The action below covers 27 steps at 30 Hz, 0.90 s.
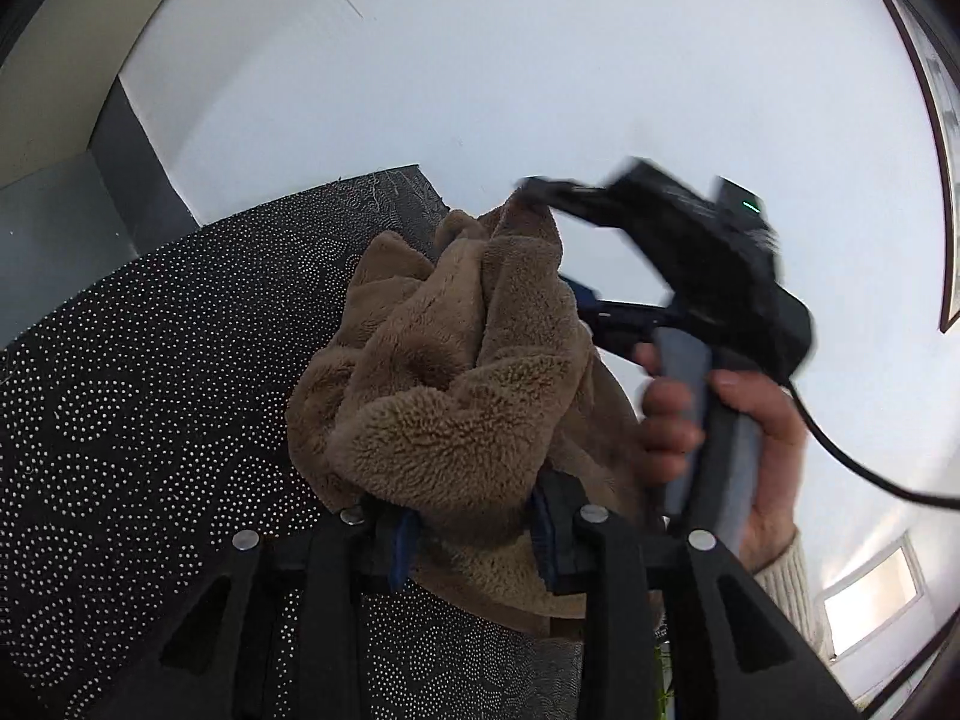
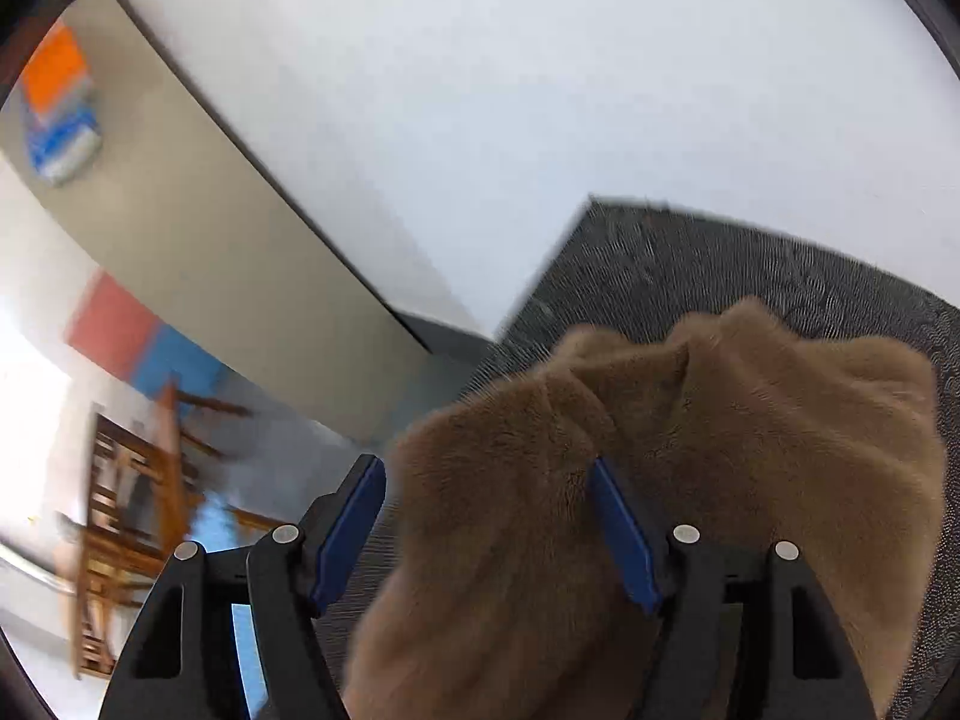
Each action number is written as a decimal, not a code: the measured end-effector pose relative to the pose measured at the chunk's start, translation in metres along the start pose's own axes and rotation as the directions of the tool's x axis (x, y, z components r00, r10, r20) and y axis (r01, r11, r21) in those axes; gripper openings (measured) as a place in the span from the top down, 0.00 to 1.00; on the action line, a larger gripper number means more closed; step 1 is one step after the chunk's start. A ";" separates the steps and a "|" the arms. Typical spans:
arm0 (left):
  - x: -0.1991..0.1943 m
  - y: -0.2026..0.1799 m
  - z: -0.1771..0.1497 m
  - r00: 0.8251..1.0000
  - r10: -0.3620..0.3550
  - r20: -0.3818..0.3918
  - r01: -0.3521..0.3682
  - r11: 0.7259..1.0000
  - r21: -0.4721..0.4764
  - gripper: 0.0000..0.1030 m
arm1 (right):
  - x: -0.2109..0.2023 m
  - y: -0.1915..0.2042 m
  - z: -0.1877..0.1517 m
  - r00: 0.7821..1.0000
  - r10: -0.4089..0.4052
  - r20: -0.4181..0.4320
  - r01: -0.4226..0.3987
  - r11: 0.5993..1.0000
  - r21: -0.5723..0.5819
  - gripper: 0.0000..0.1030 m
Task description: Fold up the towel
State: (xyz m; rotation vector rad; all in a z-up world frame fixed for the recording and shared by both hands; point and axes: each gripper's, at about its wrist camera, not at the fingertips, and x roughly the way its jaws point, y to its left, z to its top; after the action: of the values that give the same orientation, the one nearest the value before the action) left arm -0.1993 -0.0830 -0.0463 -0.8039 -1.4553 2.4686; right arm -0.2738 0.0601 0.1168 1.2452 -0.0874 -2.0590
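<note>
Left gripper (image 1: 474,531) pinches a bunched fold of the brown towel (image 1: 456,384), lifted above the dotted black tabletop (image 1: 138,396). Only the left wrist view shows the right gripper (image 1: 543,189) from outside: tips clamped on a towel corner, person's hand (image 1: 720,444) on the handle. Right wrist view: right gripper (image 2: 489,531) pads set wide, towel (image 2: 690,456) filling the gap. Table corner (image 2: 591,201) is just beyond the towel; bare wall (image 2: 540,90) behind, wooden chairs (image 2: 138,504) off left.
</note>
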 end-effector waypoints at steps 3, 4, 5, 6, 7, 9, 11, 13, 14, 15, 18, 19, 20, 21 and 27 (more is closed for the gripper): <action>-0.022 -0.004 -0.002 1.000 -0.002 0.002 0.002 1.000 0.003 0.59 | -0.053 -0.006 -0.010 0.992 -0.042 0.120 0.047 0.998 -0.038 0.30; -0.029 -0.006 -0.002 1.000 0.003 0.011 -0.003 1.000 0.018 0.57 | -0.066 -0.009 -0.017 0.984 -0.092 0.152 0.102 0.993 -0.061 0.30; -0.034 -0.010 -0.001 1.000 0.007 0.023 -0.008 0.999 0.036 0.57 | -0.080 -0.012 -0.025 0.973 -0.141 0.185 0.158 0.984 -0.082 0.30; -0.039 -0.014 -0.001 0.999 0.009 0.034 -0.011 0.998 0.055 0.54 | -0.087 -0.015 -0.038 0.958 -0.193 0.210 0.219 0.970 -0.106 0.30; -0.045 -0.019 -0.001 0.999 0.011 0.043 -0.014 0.997 0.071 0.52 | -0.095 -0.019 -0.050 0.941 -0.244 0.236 0.279 0.952 -0.128 0.30; -0.054 -0.031 0.002 0.997 0.019 0.069 -0.027 0.994 0.111 0.49 | -0.103 -0.023 -0.074 0.911 -0.309 0.274 0.360 0.919 -0.160 0.30; -0.062 -0.042 0.006 0.995 0.014 0.101 -0.029 0.988 0.150 0.46 | -0.105 -0.027 -0.097 0.892 -0.341 0.295 0.403 0.897 -0.182 0.30; -0.072 -0.056 0.010 0.989 0.007 0.148 -0.036 0.981 0.192 0.41 | -0.104 -0.023 -0.118 0.885 -0.336 0.321 0.416 0.880 -0.228 0.30; -0.075 -0.062 0.013 0.984 0.000 0.176 -0.038 0.976 0.214 0.40 | -0.101 -0.020 -0.125 0.885 -0.326 0.332 0.417 0.873 -0.253 0.30; -0.077 -0.070 0.015 0.981 -0.008 0.196 -0.040 0.970 0.238 0.36 | -0.099 -0.016 -0.132 0.884 -0.316 0.343 0.418 0.865 -0.279 0.30; -0.080 -0.099 0.021 0.980 -0.029 0.195 -0.033 0.951 0.306 0.31 | -0.098 -0.003 -0.148 0.906 -0.247 0.345 0.370 0.857 -0.359 0.30; -0.071 -0.106 0.022 0.984 -0.030 0.177 -0.032 0.941 0.335 0.27 | -0.098 0.002 -0.153 0.913 -0.223 0.341 0.352 0.854 -0.383 0.30; -0.058 -0.112 0.022 0.988 -0.027 0.154 -0.032 0.929 0.369 0.26 | -0.098 0.004 -0.156 0.917 -0.215 0.336 0.343 0.854 -0.391 0.30; -0.045 -0.119 0.023 0.991 -0.024 0.131 -0.031 0.915 0.401 0.24 | -0.096 0.004 -0.158 0.919 -0.213 0.333 0.340 0.854 -0.394 0.30; 0.025 -0.102 0.012 0.989 0.145 -0.011 -0.125 0.890 0.439 0.24 | -0.092 -0.016 -0.165 0.936 -0.194 0.295 0.297 0.885 -0.359 0.30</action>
State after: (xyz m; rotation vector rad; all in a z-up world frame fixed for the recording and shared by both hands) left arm -0.2389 -0.0299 0.0355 -0.8752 -0.7947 2.7072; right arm -0.1262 0.1759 0.0908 0.7700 0.3797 -2.2986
